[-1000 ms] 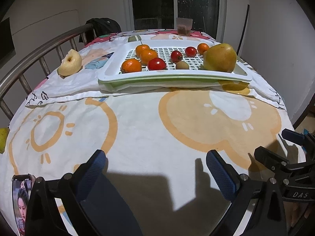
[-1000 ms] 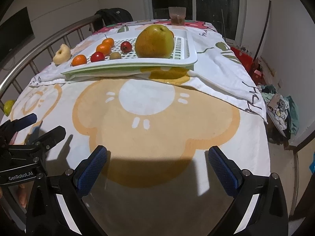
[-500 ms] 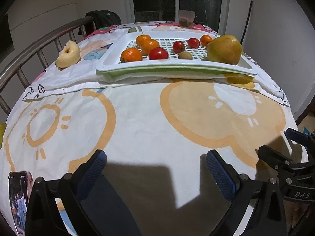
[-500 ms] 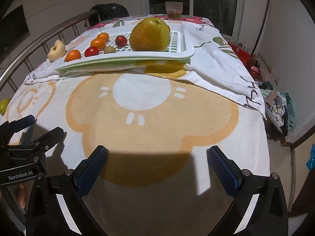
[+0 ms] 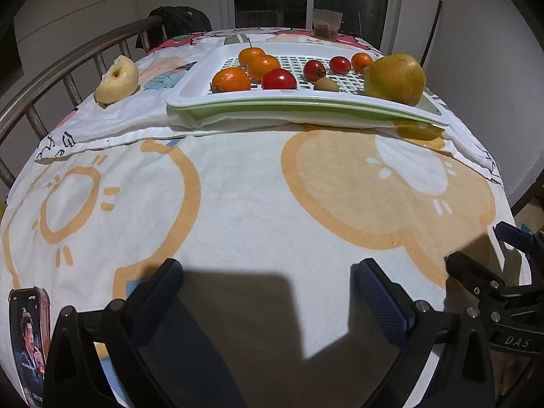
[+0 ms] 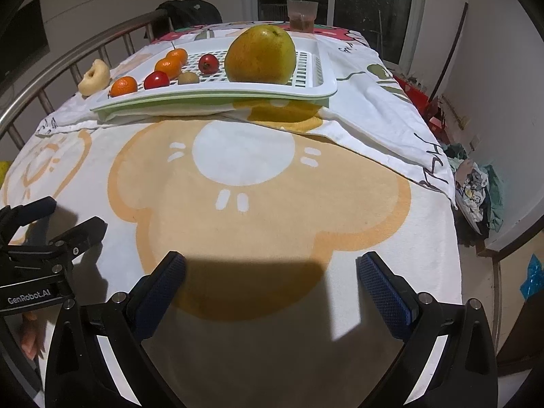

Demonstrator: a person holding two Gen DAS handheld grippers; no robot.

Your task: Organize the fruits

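Risk lies at the tray (image 5: 306, 107), propped unevenly on folded cloth at the worktop's far end. Large pear (image 5: 395, 80) sits near its right edge and could roll off if nudged. Left tongs (image 5: 268, 292) and right tongs (image 6: 270, 280) both gape empty, well short of the fruit.

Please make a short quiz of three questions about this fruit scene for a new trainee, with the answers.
1. True or false: the large pear lies inside the white tray.
2. Which lies outside the tray: A) kiwi, B) cored pale fruit, C) tomato?
3. Fill in: the left gripper and right gripper are both ____.

Key: 1 true; 2 B; 3 open, holding nothing.
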